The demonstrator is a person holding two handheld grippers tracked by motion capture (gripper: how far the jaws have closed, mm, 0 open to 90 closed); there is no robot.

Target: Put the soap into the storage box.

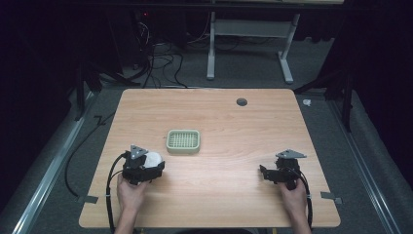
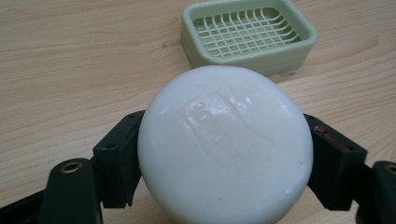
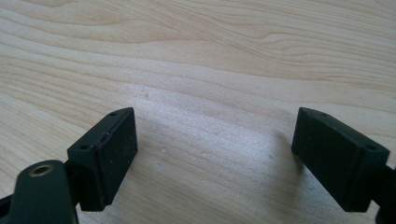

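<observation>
A round white bar of soap (image 2: 224, 144) sits between the two black jaws of my left gripper (image 2: 224, 163), which is shut on it. In the high view the soap (image 1: 154, 158) shows at the tip of the left gripper (image 1: 152, 163), near the table's front left. A pale green soap dish (image 1: 183, 141) with a slotted grid floor stands just beyond it, toward the middle of the table; the same soap dish (image 2: 247, 35) appears empty in the left gripper view. My right gripper (image 1: 263, 171) rests at the front right, and its jaws (image 3: 219, 154) stand open over bare wood.
The light wooden table (image 1: 219, 195) has a dark round grommet (image 1: 241, 102) near its far edge. Beyond the table are a grey floor, loose black cables and the white legs of another table. Strips of grey tape sit at the front corners.
</observation>
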